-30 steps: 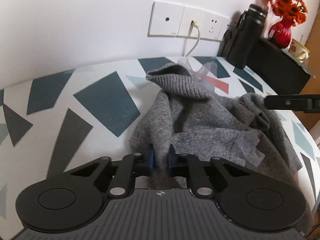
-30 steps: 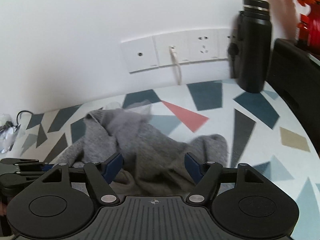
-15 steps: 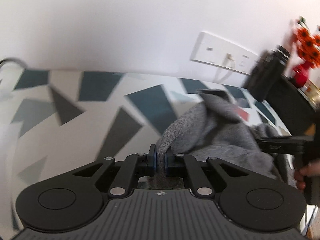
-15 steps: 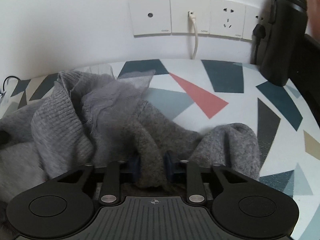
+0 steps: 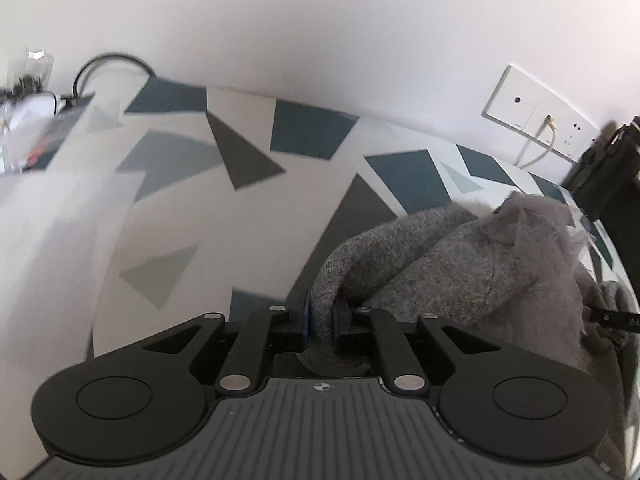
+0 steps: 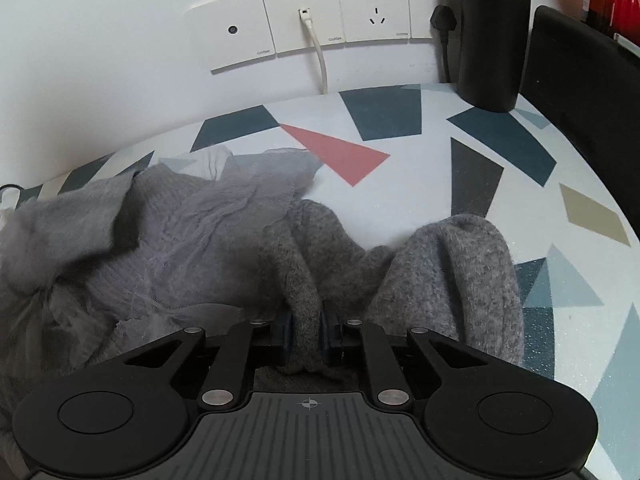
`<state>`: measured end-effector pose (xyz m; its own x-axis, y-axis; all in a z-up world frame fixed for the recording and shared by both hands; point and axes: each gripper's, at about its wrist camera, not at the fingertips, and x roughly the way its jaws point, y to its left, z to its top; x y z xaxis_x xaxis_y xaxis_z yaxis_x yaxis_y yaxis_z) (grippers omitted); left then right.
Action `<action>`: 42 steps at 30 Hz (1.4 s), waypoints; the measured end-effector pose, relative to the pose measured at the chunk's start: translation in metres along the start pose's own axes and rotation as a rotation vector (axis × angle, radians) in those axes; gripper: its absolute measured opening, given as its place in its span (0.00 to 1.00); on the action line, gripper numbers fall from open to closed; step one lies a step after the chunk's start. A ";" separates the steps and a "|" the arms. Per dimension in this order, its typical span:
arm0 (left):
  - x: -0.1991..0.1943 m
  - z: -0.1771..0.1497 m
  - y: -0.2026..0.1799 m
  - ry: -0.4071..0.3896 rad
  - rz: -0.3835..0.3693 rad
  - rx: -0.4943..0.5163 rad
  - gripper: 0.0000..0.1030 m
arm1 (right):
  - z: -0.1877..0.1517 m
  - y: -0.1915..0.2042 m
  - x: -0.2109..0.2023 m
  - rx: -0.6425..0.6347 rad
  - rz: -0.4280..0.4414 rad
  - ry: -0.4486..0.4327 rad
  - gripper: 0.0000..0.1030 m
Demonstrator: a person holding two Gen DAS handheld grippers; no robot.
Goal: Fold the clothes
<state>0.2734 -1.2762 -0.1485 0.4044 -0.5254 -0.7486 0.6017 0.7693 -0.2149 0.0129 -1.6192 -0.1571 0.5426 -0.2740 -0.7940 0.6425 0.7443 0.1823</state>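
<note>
1. Left claw (image 5: 320, 322): both blue pads pinched onto a rolled edge of the grey knit sweater (image 5: 460, 264). The fabric runs up and away to the right from the pinch, so this claw looks to be holding one end of the garment out to the left.
2. Right claw (image 6: 306, 332): clamped on a thick fold of the same sweater (image 6: 304, 248), knit bunched between the pads. With a pinch at each side, the likely aim is to draw the cloth taut between the two hands; that is a judgement only.
3. Sweater itself: heaped and creased on the counter (image 6: 500, 152), not flat, no tidy fold visible. A sleeve or cuff end (image 6: 460, 264) humps just right of the right claw.
4. A sheer grey mesh layer (image 6: 240, 204) drapes over the knit at the far left of the heap; whether it is sewn on or loose I cannot tell. It may snag or shift when the knit is pulled.
5. Further out: the counter's geometric covering is bare on the left. Far right, against the wall below the socket panel (image 6: 304, 24), stands a black flask (image 6: 494, 36), apart from the cloth.
</note>
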 end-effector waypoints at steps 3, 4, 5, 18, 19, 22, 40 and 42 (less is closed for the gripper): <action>0.009 0.016 -0.008 -0.024 0.007 0.051 0.31 | -0.002 0.000 0.001 -0.013 0.002 -0.006 0.13; 0.012 0.022 -0.010 -0.032 0.008 0.068 0.34 | -0.003 0.001 0.000 -0.021 0.001 -0.009 0.13; 0.015 0.028 -0.013 -0.039 0.009 0.085 0.36 | -0.004 0.002 0.000 -0.030 0.000 -0.011 0.13; 0.087 0.072 -0.059 0.122 -0.144 0.370 0.39 | -0.010 0.005 -0.001 -0.063 -0.010 -0.045 0.13; 0.091 0.070 -0.063 0.135 -0.152 0.387 0.39 | -0.010 0.006 -0.001 -0.063 -0.011 -0.047 0.14; 0.096 0.065 -0.070 0.160 -0.180 0.393 0.09 | -0.011 0.007 -0.001 -0.065 -0.016 -0.051 0.14; 0.047 0.053 -0.056 -0.034 0.028 0.359 0.00 | -0.012 0.019 0.004 -0.113 -0.065 -0.061 0.21; 0.030 0.056 -0.033 -0.101 0.078 0.250 0.00 | -0.012 0.020 0.004 -0.115 -0.068 -0.061 0.22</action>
<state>0.3046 -1.3378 -0.1288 0.5150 -0.5117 -0.6877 0.7123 0.7018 0.0113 0.0217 -1.5981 -0.1640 0.5336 -0.3600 -0.7653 0.6149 0.7864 0.0588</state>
